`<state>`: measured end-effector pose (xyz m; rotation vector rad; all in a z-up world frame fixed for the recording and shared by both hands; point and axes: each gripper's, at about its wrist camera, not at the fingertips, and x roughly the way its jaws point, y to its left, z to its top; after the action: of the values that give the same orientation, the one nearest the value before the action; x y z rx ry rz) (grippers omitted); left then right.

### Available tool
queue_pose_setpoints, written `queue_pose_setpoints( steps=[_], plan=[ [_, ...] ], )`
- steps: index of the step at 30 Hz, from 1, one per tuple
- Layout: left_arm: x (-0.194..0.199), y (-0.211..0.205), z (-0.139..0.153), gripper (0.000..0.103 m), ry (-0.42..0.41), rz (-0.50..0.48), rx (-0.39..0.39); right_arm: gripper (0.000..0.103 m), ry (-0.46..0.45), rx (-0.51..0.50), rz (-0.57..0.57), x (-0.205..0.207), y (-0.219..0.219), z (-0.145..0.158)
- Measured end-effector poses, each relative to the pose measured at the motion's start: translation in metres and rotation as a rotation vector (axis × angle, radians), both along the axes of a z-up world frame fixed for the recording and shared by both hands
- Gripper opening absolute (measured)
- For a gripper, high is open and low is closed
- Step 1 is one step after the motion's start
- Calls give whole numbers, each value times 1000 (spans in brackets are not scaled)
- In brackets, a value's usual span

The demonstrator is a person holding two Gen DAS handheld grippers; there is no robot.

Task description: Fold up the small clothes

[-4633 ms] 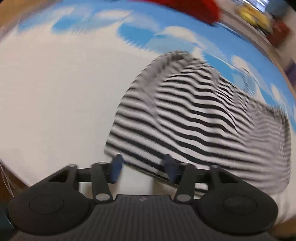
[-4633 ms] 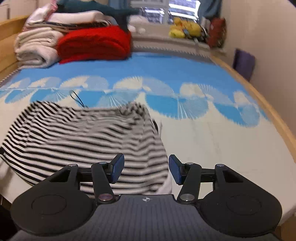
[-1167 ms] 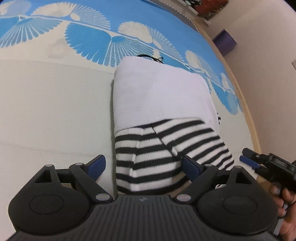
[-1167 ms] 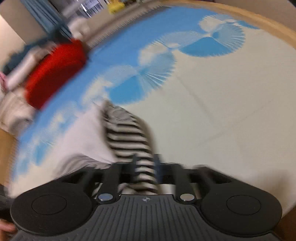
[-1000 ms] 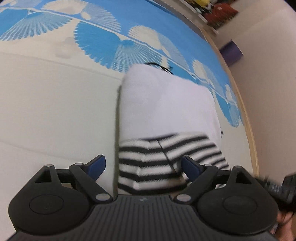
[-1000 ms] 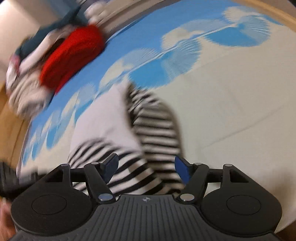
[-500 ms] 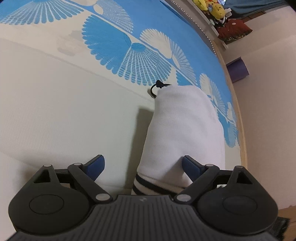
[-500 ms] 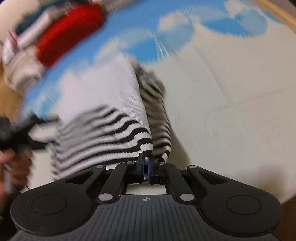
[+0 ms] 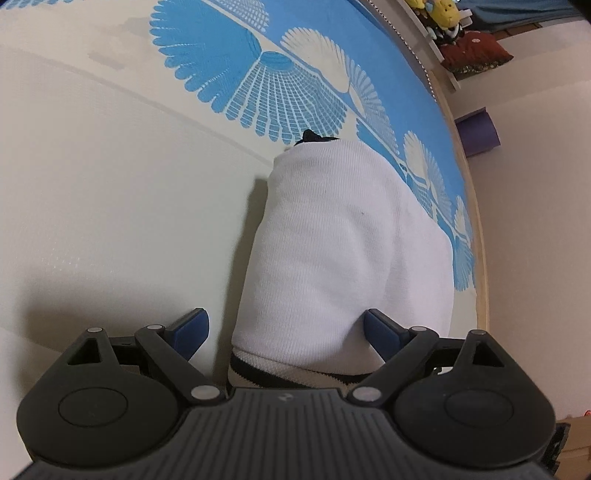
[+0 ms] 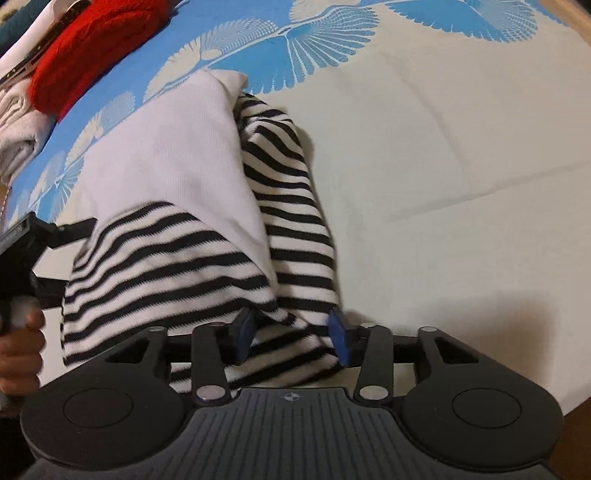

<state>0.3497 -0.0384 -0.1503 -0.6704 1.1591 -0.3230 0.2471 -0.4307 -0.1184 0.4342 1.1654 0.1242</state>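
A small black-and-white striped garment [image 10: 177, 258] with a plain white panel [image 10: 173, 147] lies folded on the cream and blue bed cover. In the left wrist view the white panel [image 9: 343, 240] faces me, with a striped edge [image 9: 284, 373] at the near end. My left gripper [image 9: 286, 330] is open, its blue pads astride the garment's near end. My right gripper [image 10: 291, 334] is open, its pads [image 10: 338, 338] on either side of the striped near corner. The left gripper also shows in the right wrist view [image 10: 22, 251], held by a hand at the garment's left side.
A red folded blanket [image 10: 85, 55] and pale folded towels [image 10: 14, 129] lie at the bed's far left. The wooden bed edge [image 9: 476, 221] runs along the right, with a purple object [image 9: 478, 131] and soft toys [image 9: 439, 14] beyond it.
My right gripper, shut half a second ago, has opened around the striped corner. My left gripper has moved closer over the white panel, and the garment lies folded narrower than before.
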Motion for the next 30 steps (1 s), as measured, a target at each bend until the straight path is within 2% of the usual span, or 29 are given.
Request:
queue_pose_setpoints(
  steps=[1, 2, 4, 5, 6, 8, 10, 11, 14, 17, 19, 21, 22, 23, 26, 27, 28, 30],
  plan=[
    [0, -1, 2, 73, -16, -9, -5, 48, 6, -10, -1, 3, 3, -1],
    [1, -2, 6, 67, -41, -25, -9, 48, 14, -20, -2, 8, 6, -3],
    [-2, -3, 18, 48, -84, -55, 27, 46, 24, -32, -6, 12, 12, -4],
    [-3, -1, 23, 44, -97, -63, 31, 32, 23, -35, -6, 16, 16, -8],
    [-4, 0, 28, 41, -107, -65, 31, 25, 18, -27, -4, 18, 20, -7],
    [-7, 8, 44, 39, -152, -55, 57, 14, 6, -29, -3, 22, 30, -4],
    [-9, 21, 65, 39, -218, -36, 120, 11, -15, 4, 27, 25, 49, 0],
    [-10, 30, 74, 39, -237, -16, 135, 3, -27, 22, 46, 26, 57, 2],
    [-11, 68, 101, 41, -284, 43, 201, 3, -90, 71, 130, 30, 95, 14],
    [-14, 112, 118, 46, -300, 190, 259, 3, -128, 119, 176, 33, 123, 22],
    [-22, 137, 125, 48, -309, 235, 256, 3, -127, 130, 207, 35, 142, 21],
    [-29, 144, 126, 48, -293, 180, 221, 3, -122, 136, 249, 34, 161, 20],
    [-32, 142, 125, 48, -289, 117, 211, 3, -122, 104, 259, 33, 168, 21],
    [-35, 136, 125, 48, -296, 63, 226, 3, -104, 60, 257, 34, 173, 19],
    [-48, 118, 118, 48, -315, -105, 329, 3, -53, 48, 204, 38, 173, 12],
    [-50, 111, 109, 48, -288, -165, 345, 3, -51, 36, 199, 36, 172, 12],
    [-47, 101, 91, 47, -220, -228, 386, 2, -47, 23, 196, 35, 171, 12],
    [-45, 89, 56, 52, -109, -294, 511, 2, -29, -16, 194, 34, 174, 9]
  ],
)
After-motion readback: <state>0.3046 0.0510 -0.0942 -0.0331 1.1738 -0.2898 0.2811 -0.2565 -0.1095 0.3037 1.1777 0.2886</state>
